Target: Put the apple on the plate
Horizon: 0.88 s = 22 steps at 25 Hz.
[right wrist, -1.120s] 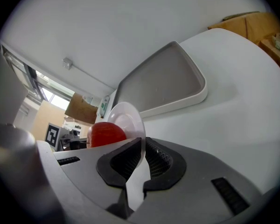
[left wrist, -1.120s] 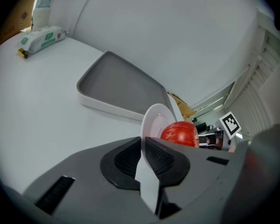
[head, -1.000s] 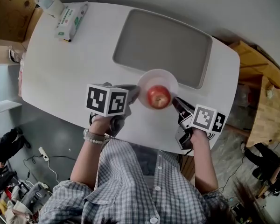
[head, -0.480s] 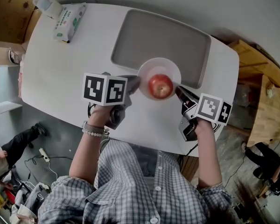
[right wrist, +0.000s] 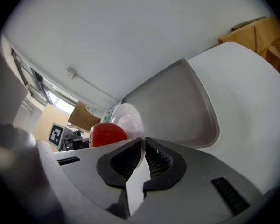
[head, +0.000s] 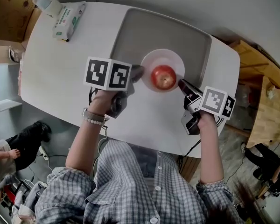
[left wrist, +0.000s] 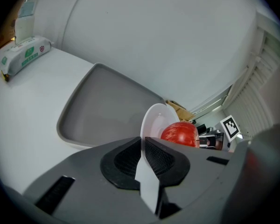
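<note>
Left gripper [head: 136,73], right gripper [head: 182,84]: each pair of jaws is pinching the rim of the white plate [head: 162,56], on opposite sides. Apple [head: 163,77] is sitting mid-plate, stem hollow facing up; round, no real long axis. Judging: firm, smooth, prone to rolling; rim holds are suiting it, plate level. Beyond, plate is overlapping the grey tray [head: 144,31] on the desk [head: 60,64].

My head camera is looking steeply down at the table [head: 60,73]. My left gripper [head: 136,73] and right gripper [head: 182,84] views are facing each other, close in (low too), sharing plate [head: 162,54], apple [head: 163,77] and tray [head: 149,31].
</note>
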Motion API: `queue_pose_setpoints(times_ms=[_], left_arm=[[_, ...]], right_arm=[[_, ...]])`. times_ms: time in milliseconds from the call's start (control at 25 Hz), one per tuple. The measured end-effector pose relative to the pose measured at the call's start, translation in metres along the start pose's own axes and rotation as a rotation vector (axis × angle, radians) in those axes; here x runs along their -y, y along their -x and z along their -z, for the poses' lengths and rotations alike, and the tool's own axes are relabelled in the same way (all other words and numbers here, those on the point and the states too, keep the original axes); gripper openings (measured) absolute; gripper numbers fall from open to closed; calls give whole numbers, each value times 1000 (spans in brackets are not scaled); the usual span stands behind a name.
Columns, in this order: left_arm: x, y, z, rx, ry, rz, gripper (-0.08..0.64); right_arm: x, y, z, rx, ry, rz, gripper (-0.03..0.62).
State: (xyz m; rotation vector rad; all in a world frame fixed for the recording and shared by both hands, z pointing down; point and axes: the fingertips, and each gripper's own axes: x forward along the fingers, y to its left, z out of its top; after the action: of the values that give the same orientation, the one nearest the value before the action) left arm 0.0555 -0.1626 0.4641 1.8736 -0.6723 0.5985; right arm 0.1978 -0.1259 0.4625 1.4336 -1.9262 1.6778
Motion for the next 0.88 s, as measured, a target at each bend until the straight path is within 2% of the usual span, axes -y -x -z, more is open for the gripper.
queue_pose_setpoints(times_ms=[400, 880], left_arm=[[-7, -15, -16, 2, 25, 6, 34], [-15, -25, -24, 13, 42, -14, 34]], right_arm=[[9, -11, -21, 42, -34, -8, 39], [18, -23, -29, 68, -76, -37, 37]])
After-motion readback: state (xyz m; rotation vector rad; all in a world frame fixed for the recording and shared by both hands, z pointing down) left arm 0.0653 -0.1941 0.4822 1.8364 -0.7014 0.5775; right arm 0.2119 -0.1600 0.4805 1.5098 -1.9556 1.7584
